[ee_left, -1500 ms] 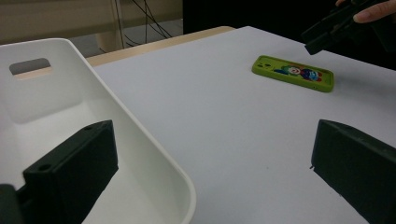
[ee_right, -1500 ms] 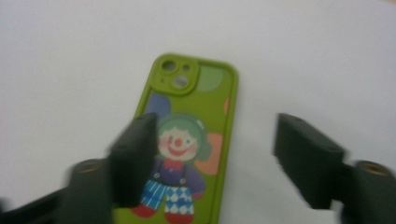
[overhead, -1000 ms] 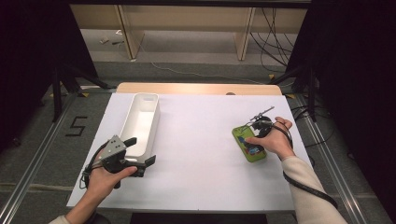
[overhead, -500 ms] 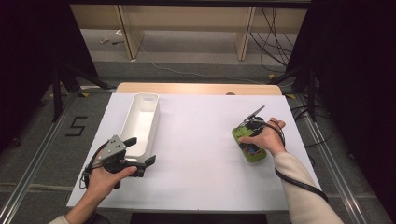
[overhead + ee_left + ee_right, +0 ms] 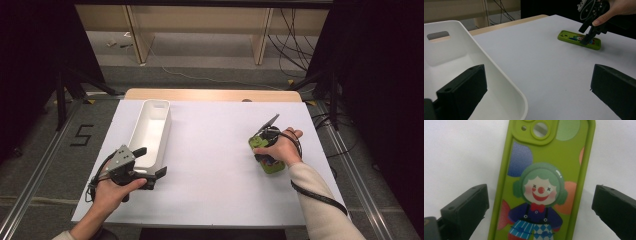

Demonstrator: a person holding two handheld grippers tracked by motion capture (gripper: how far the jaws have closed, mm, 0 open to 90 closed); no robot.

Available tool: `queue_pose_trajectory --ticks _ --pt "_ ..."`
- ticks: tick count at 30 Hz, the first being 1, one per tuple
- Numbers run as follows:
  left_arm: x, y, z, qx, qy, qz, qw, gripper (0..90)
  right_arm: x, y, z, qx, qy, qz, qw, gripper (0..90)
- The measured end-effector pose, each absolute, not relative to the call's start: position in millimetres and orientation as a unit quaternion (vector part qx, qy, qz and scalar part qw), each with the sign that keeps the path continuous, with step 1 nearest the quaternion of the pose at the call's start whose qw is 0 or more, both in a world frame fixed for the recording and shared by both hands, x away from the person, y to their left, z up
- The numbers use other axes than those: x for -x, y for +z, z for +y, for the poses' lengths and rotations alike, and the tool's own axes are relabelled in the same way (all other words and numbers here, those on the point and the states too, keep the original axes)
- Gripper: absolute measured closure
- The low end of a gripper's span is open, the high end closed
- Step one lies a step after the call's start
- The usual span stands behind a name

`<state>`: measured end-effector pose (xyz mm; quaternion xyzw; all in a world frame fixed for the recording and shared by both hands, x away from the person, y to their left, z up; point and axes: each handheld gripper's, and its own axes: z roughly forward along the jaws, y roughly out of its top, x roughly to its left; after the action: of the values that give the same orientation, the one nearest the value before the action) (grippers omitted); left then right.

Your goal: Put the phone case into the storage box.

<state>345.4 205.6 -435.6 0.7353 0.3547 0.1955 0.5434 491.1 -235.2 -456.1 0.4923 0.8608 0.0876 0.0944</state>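
A lime-green phone case (image 5: 272, 166) printed with a clown lies flat on the white table at the right. My right gripper (image 5: 265, 155) points down at it, open. In the right gripper view the case (image 5: 544, 182) lies between the two black jaws, which stand on either side of it with a gap; my right gripper (image 5: 539, 212) holds nothing. My left gripper (image 5: 150, 162) rests open at the near end of a white bin (image 5: 150, 132). In the left gripper view my left gripper (image 5: 536, 100) straddles the bin's wall (image 5: 506, 85), and farther off the right gripper (image 5: 590, 30) touches the case (image 5: 574, 38).
The long white bin has a handle slot (image 5: 437, 35) at its far end and nothing inside. A wooden strip (image 5: 210, 95) runs along the table's far edge. Metal rails (image 5: 350, 160) flank the table, with cables and shelf legs on the floor beyond.
The right hand has drawn in to the left and brought its gripper down over the phone case. The left gripper and the bin have not moved.
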Motion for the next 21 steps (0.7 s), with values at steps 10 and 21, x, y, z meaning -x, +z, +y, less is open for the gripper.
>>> queue_pose_trajectory --ticks 10,21 --pt "-345.4 -435.7 205.7 -0.736 0.195 0.354 0.544 0.0 -492.4 -461.5 -232.1 -0.495 0.077 0.861 0.090 3.6" --pt "-345.2 -435.9 205.3 -0.737 0.194 0.352 0.543 0.0 -492.0 -463.2 -232.6 -0.500 0.067 0.859 0.089 4.6"
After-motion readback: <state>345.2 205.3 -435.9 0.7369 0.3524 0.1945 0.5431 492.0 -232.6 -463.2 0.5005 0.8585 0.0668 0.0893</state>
